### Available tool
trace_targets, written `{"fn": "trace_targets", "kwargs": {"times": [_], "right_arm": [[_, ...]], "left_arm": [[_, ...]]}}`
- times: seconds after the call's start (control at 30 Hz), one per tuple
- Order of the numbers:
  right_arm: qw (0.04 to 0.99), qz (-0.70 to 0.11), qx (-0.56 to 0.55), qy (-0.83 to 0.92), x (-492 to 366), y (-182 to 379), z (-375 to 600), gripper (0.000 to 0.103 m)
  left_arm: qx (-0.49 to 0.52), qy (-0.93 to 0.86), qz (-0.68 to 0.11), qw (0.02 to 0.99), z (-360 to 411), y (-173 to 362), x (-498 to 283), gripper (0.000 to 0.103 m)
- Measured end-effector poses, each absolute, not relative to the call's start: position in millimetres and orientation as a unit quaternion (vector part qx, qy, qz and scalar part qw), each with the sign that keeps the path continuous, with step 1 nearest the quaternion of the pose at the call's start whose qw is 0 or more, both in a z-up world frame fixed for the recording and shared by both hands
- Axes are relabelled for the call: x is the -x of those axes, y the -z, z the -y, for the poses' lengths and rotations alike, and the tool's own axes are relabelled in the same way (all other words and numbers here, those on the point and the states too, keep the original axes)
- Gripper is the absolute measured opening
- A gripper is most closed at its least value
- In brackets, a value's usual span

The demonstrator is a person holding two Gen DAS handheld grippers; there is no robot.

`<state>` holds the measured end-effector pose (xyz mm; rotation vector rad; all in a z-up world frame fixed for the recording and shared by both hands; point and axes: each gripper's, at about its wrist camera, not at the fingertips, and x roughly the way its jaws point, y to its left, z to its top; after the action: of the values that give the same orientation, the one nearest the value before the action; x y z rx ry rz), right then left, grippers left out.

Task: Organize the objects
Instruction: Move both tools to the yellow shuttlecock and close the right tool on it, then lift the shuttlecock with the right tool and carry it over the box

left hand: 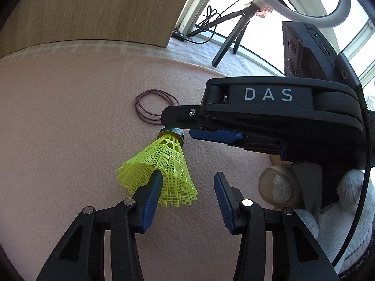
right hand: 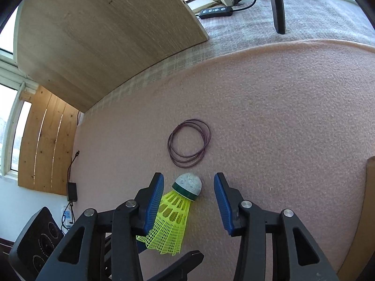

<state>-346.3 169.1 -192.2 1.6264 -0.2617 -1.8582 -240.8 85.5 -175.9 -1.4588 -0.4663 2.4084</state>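
A yellow mesh shuttlecock (left hand: 161,166) with a grey cork head (right hand: 188,183) lies on the pink cloth (right hand: 281,117). My right gripper (right hand: 188,201) stands open astride the head end; its left pad brushes the skirt and its right pad is clear of it. In the left wrist view the right gripper (left hand: 178,126) reaches in from the right, over the cork. My left gripper (left hand: 187,187) is open at the skirt's flared end, the left pad at the mesh edge. One of its fingers (right hand: 187,258) shows below the skirt. Thin purple loops (right hand: 188,145) lie just beyond.
A wooden board (right hand: 105,35) leans at the back left. Behind the cloth are tripod legs (left hand: 225,46), a ring light (left hand: 300,7) and a cable controller (right hand: 215,12). A cardboard edge (right hand: 368,210) is at the right. A white-gloved hand (left hand: 351,187) holds the right gripper.
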Motion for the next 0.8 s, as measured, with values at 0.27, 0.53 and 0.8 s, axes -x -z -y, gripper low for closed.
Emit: {"fn": "trace_targets", "kwargs": {"times": [0.27, 0.53, 0.8], "right_arm": [[0.331, 0.101, -0.627, 0.698, 351.6, 202.3, -162.1, 0.024], [0.338, 0.104, -0.631, 0.69, 343.0, 203.3, -162.0, 0.023], [0.344, 0.122, -0.618, 0.696, 325.0, 185.4, -183.5, 0.023]], "left_arm": [[0.508, -0.835, 0.166, 0.132, -82.3, 186.3, 252.1, 0.027], [0.499, -0.839, 0.157, 0.146, -86.8, 177.9, 248.3, 0.017], [0.485, -0.847, 0.134, 0.171, -104.2, 150.7, 227.8, 0.017]]}}
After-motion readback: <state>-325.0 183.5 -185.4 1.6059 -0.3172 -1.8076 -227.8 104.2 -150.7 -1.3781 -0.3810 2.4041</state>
